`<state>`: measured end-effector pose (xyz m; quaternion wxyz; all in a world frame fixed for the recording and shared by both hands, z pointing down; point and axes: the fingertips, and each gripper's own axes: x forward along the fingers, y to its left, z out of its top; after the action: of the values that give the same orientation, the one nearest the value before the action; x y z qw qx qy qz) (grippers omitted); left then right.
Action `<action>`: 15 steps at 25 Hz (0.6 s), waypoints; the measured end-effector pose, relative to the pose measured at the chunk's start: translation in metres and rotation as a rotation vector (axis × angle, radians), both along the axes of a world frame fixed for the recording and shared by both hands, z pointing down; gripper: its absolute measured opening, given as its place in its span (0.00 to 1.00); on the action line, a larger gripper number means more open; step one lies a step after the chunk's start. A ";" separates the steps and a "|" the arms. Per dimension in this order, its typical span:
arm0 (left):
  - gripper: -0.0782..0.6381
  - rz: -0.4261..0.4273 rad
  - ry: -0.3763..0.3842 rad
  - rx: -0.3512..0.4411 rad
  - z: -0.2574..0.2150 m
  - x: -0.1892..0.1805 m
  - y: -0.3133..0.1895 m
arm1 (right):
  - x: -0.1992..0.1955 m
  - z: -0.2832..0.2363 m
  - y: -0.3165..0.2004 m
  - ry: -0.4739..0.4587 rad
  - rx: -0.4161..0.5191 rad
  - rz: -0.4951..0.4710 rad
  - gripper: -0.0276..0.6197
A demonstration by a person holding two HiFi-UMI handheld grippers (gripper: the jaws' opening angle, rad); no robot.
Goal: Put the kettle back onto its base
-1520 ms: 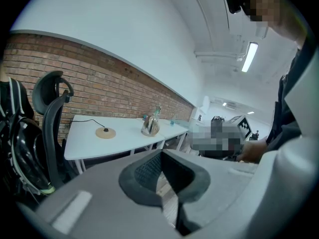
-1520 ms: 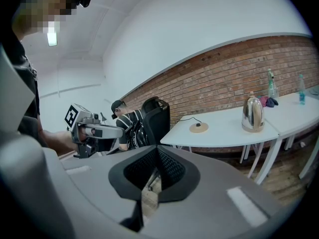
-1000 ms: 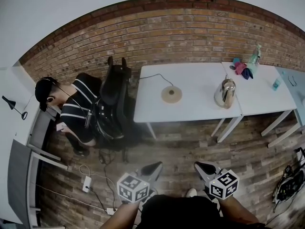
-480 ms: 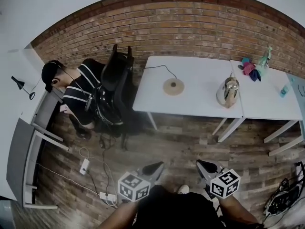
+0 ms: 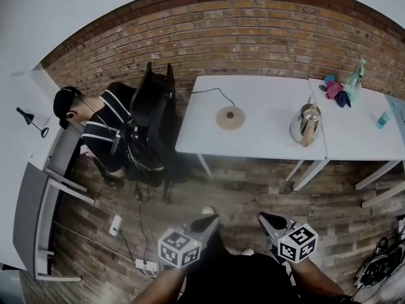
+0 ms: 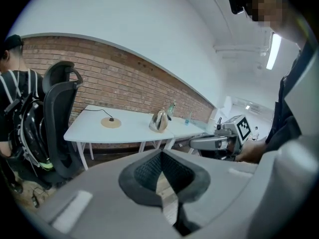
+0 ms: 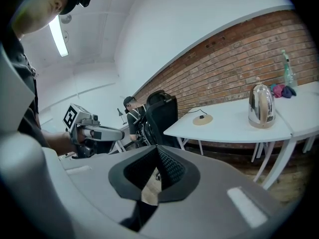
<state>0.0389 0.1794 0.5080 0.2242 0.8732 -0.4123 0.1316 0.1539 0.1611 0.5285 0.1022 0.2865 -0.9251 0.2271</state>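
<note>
A steel kettle [image 5: 305, 124] with a tan handle stands upright near the right end of a white table [image 5: 266, 141]. Its round tan base [image 5: 230, 118] lies to the kettle's left, its cord trailing off the back edge. Both show small in the left gripper view, kettle [image 6: 159, 121] and base [image 6: 110, 123], and in the right gripper view, kettle [image 7: 261, 106] and base [image 7: 203, 119]. My left gripper [image 5: 205, 222] and right gripper [image 5: 269, 220] hang side by side over the wooden floor, well short of the table. Both are shut and hold nothing.
A person [image 5: 95, 128] sits in a black office chair [image 5: 152, 116] left of the table, facing a grey desk [image 5: 38, 195] with a small lamp [image 5: 28, 116]. A second white table [image 5: 361, 119] at the right carries a spray bottle and cloths. Cables and a power strip [image 5: 115, 223] lie on the floor.
The person carrying the grippers has stepped forward, a foot now showing ahead of the left gripper. Both grippers stay shut and empty. The kettle and base have not moved.
</note>
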 end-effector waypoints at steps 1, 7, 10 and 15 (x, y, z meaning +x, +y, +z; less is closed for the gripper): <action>0.11 0.008 0.002 0.002 0.001 -0.001 -0.008 | 0.001 0.002 -0.007 0.003 0.000 0.011 0.09; 0.11 0.059 0.020 0.003 0.007 -0.011 -0.072 | -0.005 0.010 -0.057 0.028 -0.013 0.071 0.09; 0.11 0.111 0.022 -0.002 0.003 -0.019 -0.107 | -0.015 0.005 -0.088 0.036 -0.023 0.113 0.09; 0.11 0.180 0.021 -0.012 -0.006 -0.041 -0.166 | -0.047 -0.006 -0.141 0.040 -0.026 0.158 0.09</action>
<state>-0.0025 0.0132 0.5019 0.2209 0.9068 -0.3289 0.1443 0.1070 0.0200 0.5225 0.1064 0.3618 -0.8943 0.2409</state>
